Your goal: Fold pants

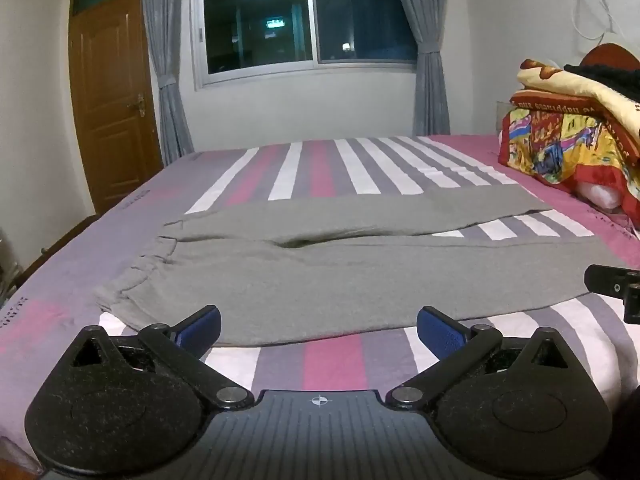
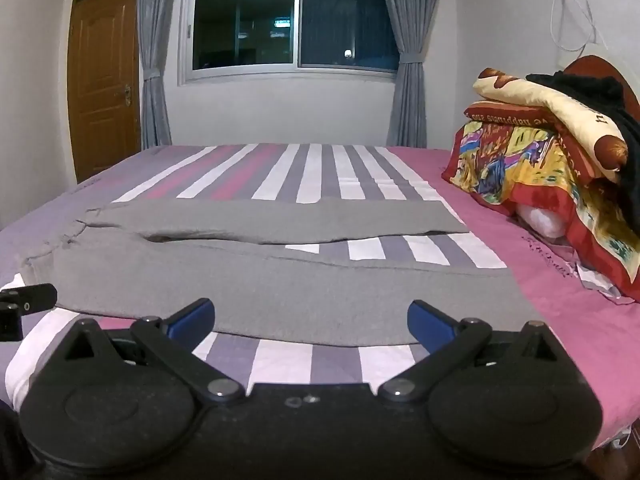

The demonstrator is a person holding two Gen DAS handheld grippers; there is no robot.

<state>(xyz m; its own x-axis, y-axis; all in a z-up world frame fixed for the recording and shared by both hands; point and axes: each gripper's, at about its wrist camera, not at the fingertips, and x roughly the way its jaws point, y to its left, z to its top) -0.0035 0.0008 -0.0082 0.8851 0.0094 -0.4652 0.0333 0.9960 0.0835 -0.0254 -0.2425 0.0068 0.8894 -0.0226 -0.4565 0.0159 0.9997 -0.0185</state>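
Grey pants (image 1: 320,276) lie flat across the striped bed, waistband to the left, both legs running to the right with a gap between them; they also show in the right wrist view (image 2: 280,284). My left gripper (image 1: 319,326) is open and empty, just above the near edge of the near leg, toward the waist end. My right gripper (image 2: 311,320) is open and empty, above the near edge of the same leg further right. The right gripper's edge shows in the left wrist view (image 1: 616,286), and the left gripper's edge shows in the right wrist view (image 2: 24,300).
The bed (image 1: 332,364) has a pink, purple and white striped sheet. A pile of colourful folded blankets (image 2: 552,160) sits at the right by the headboard. A wooden door (image 1: 112,100), a window (image 1: 304,20) and grey curtains stand beyond the bed.
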